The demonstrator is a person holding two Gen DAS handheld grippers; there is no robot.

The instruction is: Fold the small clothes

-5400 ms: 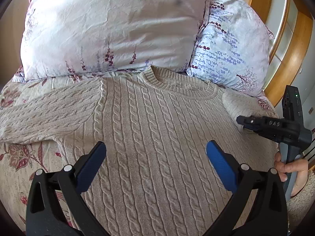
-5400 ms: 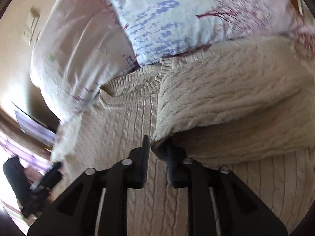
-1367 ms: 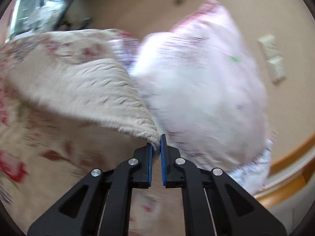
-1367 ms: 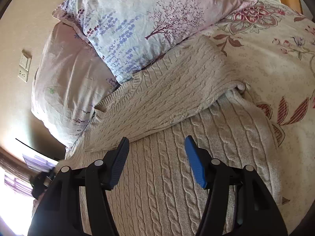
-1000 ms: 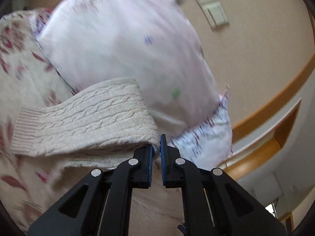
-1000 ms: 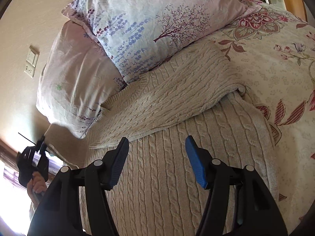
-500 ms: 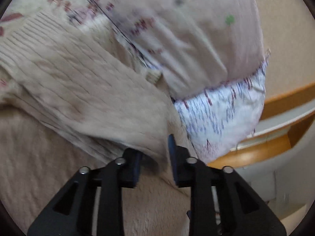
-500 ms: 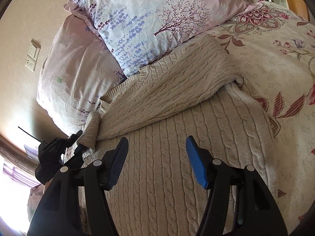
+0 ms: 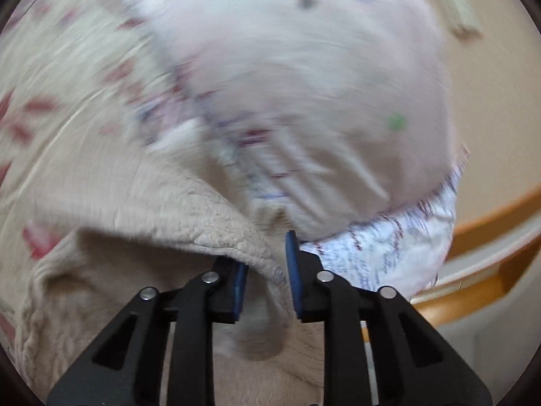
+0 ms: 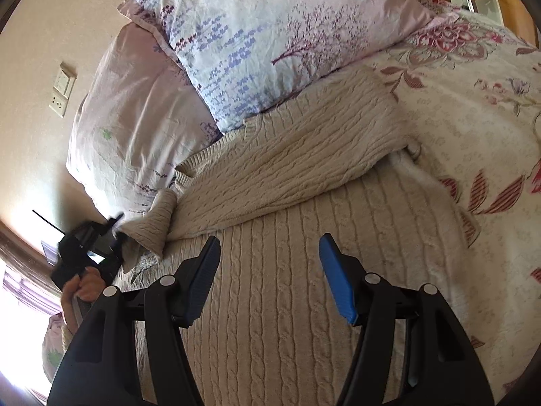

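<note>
A beige cable-knit sweater (image 10: pixel 287 304) lies flat on the bed, one sleeve (image 10: pixel 304 169) folded across its chest. The other sleeve (image 9: pixel 169 216) is lifted in a fold near the collar. My left gripper (image 9: pixel 265 264) has that fold between its blue pads, and its jaws are closing on it; the view is blurred. In the right wrist view the left gripper (image 10: pixel 116 233) sits at the far left, at the raised sleeve end (image 10: pixel 159 223). My right gripper (image 10: pixel 267 240) hovers open over the sweater's body with nothing between its fingers.
Two floral pillows (image 10: pixel 270 34) (image 10: pixel 135 118) lie just behind the collar. A flowered bedspread (image 10: pixel 473 118) spreads to the right. A person's hand (image 10: pixel 84 284) holds the left gripper's handle. A wooden bed frame (image 9: pixel 473 287) and a wall switch (image 10: pixel 61 88) are behind.
The left gripper carried the sleeve over onto the sweater and sank; its jaws parted a little around the fabric and now stand narrower. The right gripper has stayed put, open.
</note>
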